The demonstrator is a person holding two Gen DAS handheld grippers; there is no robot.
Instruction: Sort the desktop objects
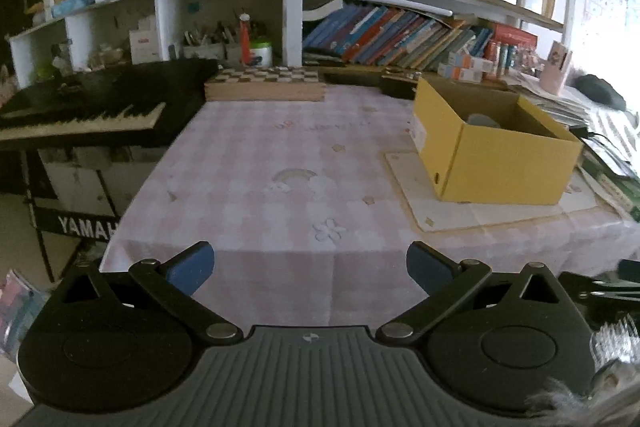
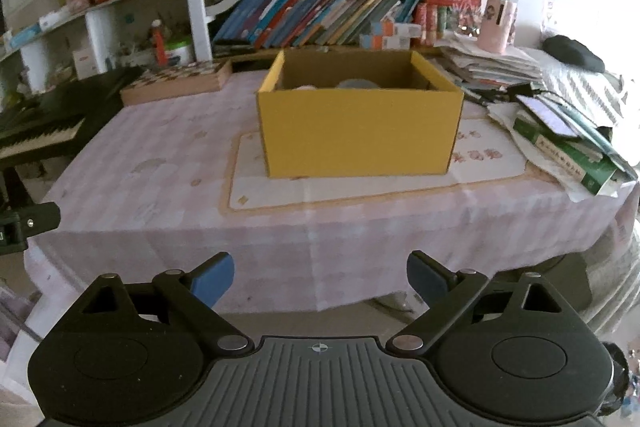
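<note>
Sorting looks nearly finished: both the left gripper [image 1: 310, 269] and right gripper [image 2: 320, 279] hang spread and empty before a cleared tablecloth [image 1: 280, 155], pale items already inside the yellow box [image 2: 360, 131].

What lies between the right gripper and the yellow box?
Only bare pink tablecloth and the pale mat's front part under the yellow box, seen from the right gripper camera.

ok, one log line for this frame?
left hand-held gripper open, empty | right hand-held gripper open, empty | yellow box on mat, contents unclear
</note>
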